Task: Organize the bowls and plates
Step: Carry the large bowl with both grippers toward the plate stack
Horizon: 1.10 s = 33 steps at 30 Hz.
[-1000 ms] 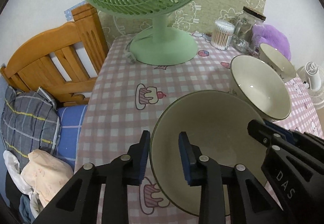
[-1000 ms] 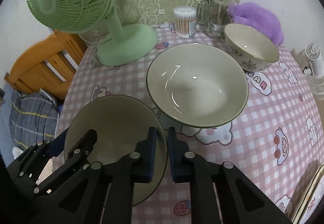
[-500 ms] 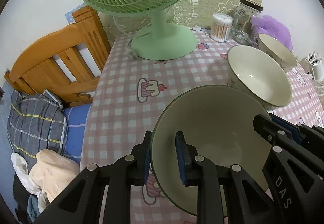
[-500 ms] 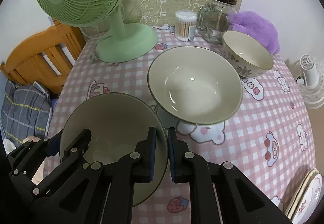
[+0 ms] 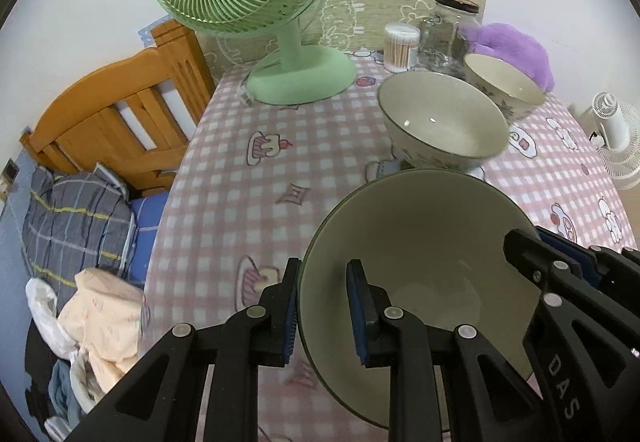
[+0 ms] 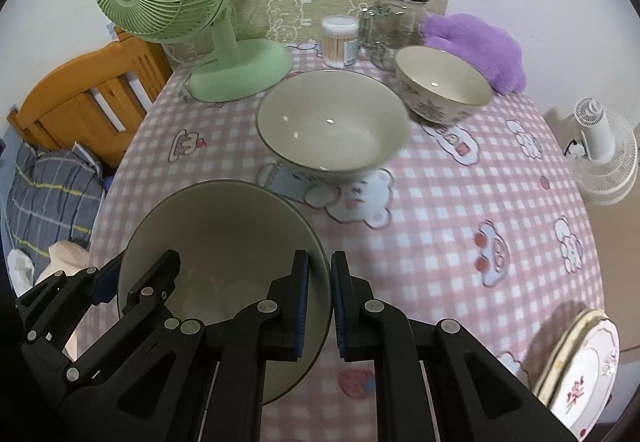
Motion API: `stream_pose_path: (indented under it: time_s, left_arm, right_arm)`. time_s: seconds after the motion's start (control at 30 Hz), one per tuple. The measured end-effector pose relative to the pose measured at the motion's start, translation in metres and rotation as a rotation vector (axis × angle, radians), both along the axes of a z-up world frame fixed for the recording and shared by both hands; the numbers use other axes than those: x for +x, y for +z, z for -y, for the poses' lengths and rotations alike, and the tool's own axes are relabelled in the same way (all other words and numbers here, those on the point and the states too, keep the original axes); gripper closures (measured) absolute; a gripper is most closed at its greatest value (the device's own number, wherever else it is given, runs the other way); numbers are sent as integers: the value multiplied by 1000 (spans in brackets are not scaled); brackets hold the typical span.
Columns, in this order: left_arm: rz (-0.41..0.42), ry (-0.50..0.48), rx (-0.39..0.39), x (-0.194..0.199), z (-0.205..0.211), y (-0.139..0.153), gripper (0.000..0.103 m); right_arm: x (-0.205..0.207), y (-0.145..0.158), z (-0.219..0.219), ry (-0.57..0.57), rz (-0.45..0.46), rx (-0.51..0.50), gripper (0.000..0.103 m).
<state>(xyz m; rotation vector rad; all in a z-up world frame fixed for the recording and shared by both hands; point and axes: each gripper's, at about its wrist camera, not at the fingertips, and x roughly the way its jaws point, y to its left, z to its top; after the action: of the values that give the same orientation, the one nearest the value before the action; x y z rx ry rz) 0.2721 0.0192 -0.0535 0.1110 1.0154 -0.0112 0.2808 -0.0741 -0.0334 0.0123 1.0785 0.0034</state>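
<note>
Both grippers hold one large cream bowl [image 5: 424, 238] [image 6: 224, 230] by opposite rims, above the near part of the pink checked table [image 6: 440, 210]. My left gripper [image 5: 322, 306] is shut on its left rim, and my right gripper [image 6: 320, 300] is shut on its right rim. A second large cream bowl [image 5: 440, 122] [image 6: 332, 122] stands on the table behind it. A smaller patterned bowl [image 5: 504, 88] [image 6: 442, 86] stands further back right. A stack of plates [image 6: 580, 362] lies at the near right edge.
A green fan [image 6: 216, 22] stands at the back left. A cotton swab tub [image 6: 340, 40], a glass jar [image 6: 396, 22] and a purple plush [image 6: 476, 46] line the back. A wooden bed frame [image 5: 112, 122] with bedding lies left of the table. A small white fan [image 6: 600, 150] is at the right.
Both grippers have lifted the held bowl and drawn it back toward me. The bowls on the table now look farther away.
</note>
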Motion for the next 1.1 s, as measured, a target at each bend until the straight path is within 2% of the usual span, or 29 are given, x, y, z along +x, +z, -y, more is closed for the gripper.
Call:
stream_pose_path:
  time_s: [0.47, 0.83, 1.1]
  left_arm:
    - [-19, 24, -15, -66, 61, 12, 83]
    - [-48, 21, -18, -112, 101, -1, 83]
    - [-65, 20, -19, -129, 120, -8, 83]
  right_arm:
    - [-66, 18, 63, 12, 0, 8, 89]
    - [-113, 6, 105, 19, -27, 14, 89]
    - [-134, 0, 125, 19, -47, 14, 89]
